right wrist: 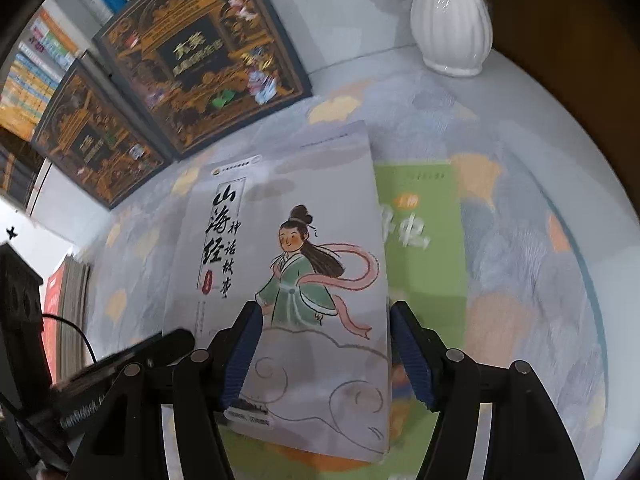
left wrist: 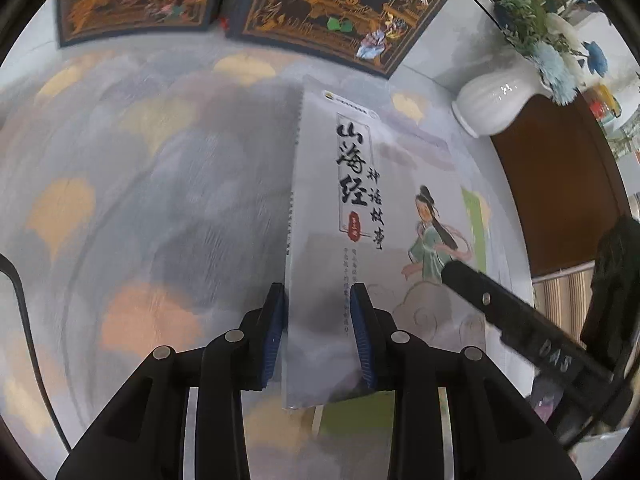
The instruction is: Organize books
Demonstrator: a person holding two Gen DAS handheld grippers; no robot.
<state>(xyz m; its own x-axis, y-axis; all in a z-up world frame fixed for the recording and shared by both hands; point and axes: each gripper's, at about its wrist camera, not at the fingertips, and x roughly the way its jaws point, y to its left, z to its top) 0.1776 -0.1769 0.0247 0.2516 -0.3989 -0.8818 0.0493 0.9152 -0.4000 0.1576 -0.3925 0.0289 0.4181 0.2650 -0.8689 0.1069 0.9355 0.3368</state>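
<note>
The left claw [left wrist: 318, 332] is gripping the grey storybook [left wrist: 384, 216] by its spine edge, blue pads pressing on both sides, lifting that edge off the cloud-patterned tabletop [left wrist: 140, 184]. The right claw [right wrist: 326, 354] is standing open over the book's near right corner, pads apart from the cover. A green book [right wrist: 420, 240] is lying under the storybook, showing to its right. Two dark ornate encyclopedias [right wrist: 200, 56] are lying at the far left, and a white vase [right wrist: 450, 24] is standing far right.
</note>
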